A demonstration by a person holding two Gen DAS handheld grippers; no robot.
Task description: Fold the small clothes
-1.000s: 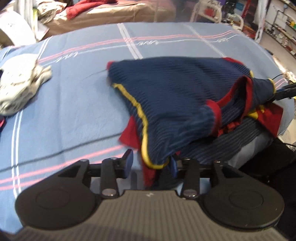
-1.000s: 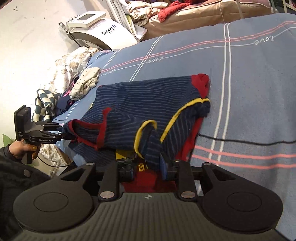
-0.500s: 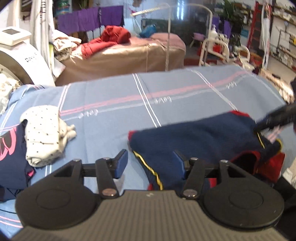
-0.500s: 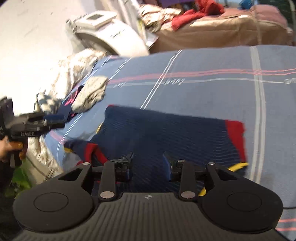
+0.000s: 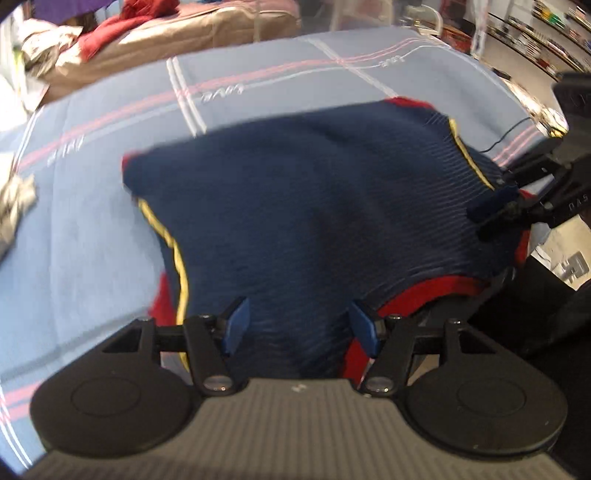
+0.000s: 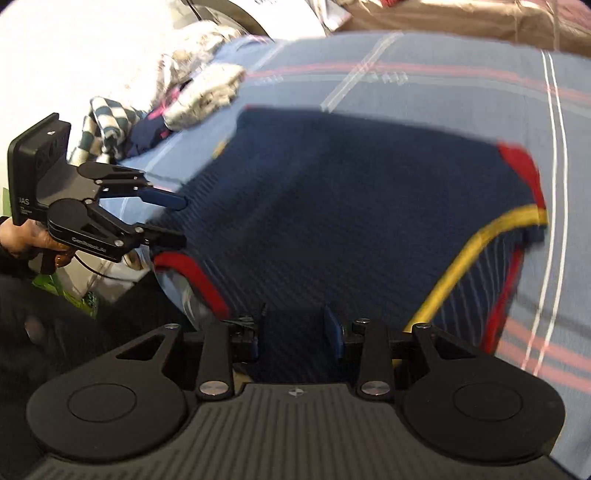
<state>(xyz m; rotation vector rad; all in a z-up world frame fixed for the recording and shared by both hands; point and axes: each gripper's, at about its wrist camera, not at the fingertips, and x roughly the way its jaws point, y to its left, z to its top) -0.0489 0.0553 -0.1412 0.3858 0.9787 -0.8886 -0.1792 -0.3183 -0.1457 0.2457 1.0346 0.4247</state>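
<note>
A navy striped garment (image 5: 314, 214) with red and yellow trim lies folded over on the blue bedspread (image 5: 92, 229), near its front edge. My left gripper (image 5: 300, 326) stands open above the garment's near edge, and the fabric shows between the blue pads without being pressed. In the right wrist view the same garment (image 6: 351, 206) fills the middle, and my right gripper (image 6: 295, 330) is open over its near hem. Each gripper shows in the other's view: the left gripper (image 6: 177, 218) at the garment's left corner, the right gripper (image 5: 491, 216) at its right corner, both with jaws apart.
A white dotted cloth (image 6: 207, 96) and a checked cloth (image 6: 107, 125) are piled at the bedspread's left end. A brown couch (image 5: 184, 33) with red clothes stands behind the bed. The bed's front edge drops to dark floor (image 5: 546, 295). A hand (image 6: 22, 240) holds the left gripper.
A second ago both grippers were shut on the garment's edges and lifting it. They have carried it over, let go and drawn back, and the garment now lies flatter on the bed.
</note>
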